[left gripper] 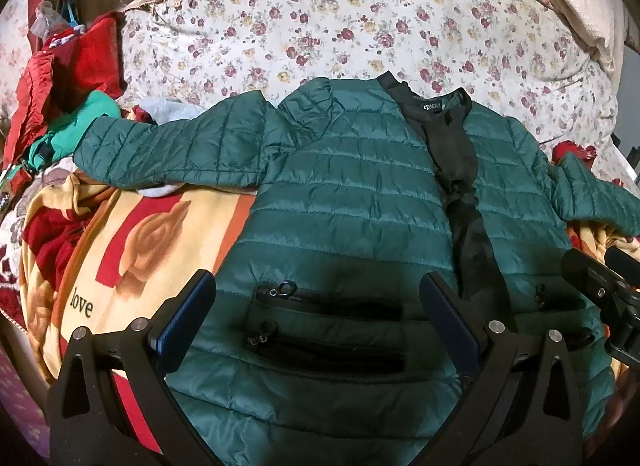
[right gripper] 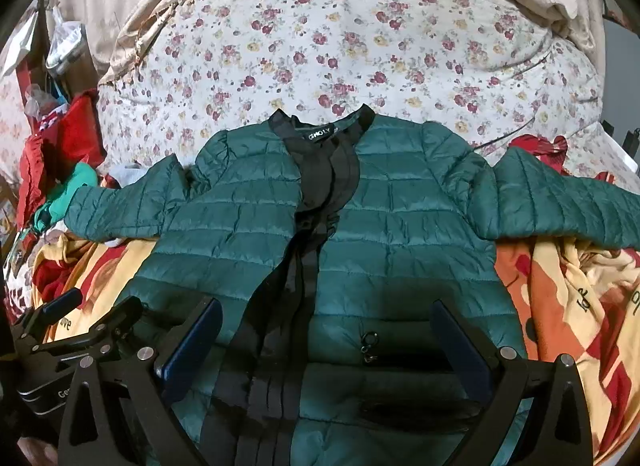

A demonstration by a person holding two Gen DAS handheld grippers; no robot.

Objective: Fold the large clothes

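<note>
Lying flat, quilted glossy green puffer jacket [left gripper: 352, 193] on patterned blanket [left gripper: 132, 250], left gripper [left gripper: 318, 318] and right gripper [right gripper: 326, 340] spread wide, empty.

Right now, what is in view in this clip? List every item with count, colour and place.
quilted jacket: 1, dark green with black placket, laid front-up mid-bed, sleeves spread.
zip pockets: 2 on the near-left front panel, black.
floral sheet: 1, white with red flowers, behind the jacket.
rose blanket: 1, yellow, orange and red, printed "love", under the jacket.
red clothes pile: 1 heap, far left.
teal garment: 1, by the left sleeve cuff.
left gripper: black, jaws open above the jacket's hem.
right gripper: black, jaws open above the hem.
</note>
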